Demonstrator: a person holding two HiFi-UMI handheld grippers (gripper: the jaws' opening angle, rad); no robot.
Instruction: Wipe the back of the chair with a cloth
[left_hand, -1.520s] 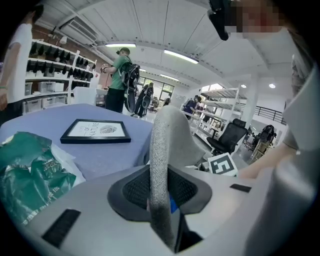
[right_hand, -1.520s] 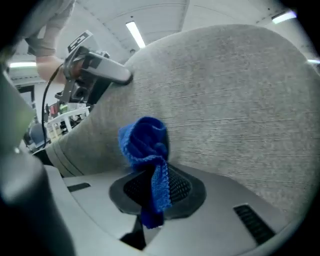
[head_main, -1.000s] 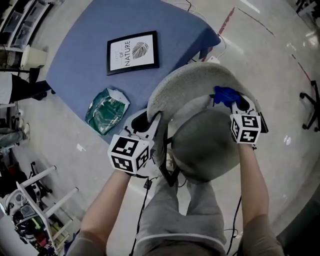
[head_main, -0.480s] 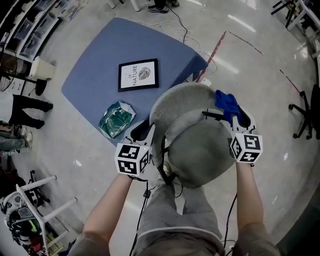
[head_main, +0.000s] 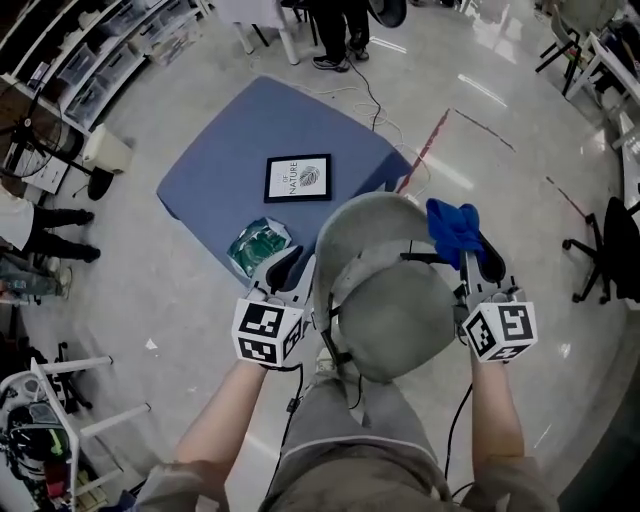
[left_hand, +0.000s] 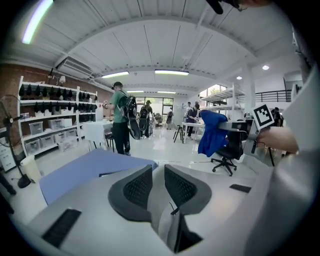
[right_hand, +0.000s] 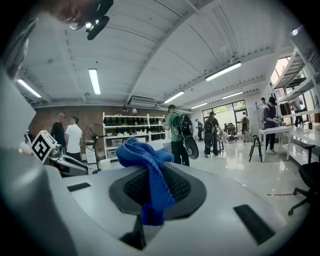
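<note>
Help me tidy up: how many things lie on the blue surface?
2. A framed print lies near the middle of the blue surface; a green packet lies at its near edge. The chair back covers one corner, so something may be hidden there.

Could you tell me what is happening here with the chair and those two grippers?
A person stands at a grey chair with a gripper in each hand. The right gripper is clamped on a blue cloth, held up by the right edge of the chair's back. Whether the cloth touches the back is unclear. The left gripper sits at the chair's left side, its jaws closing with nothing between them.
</note>
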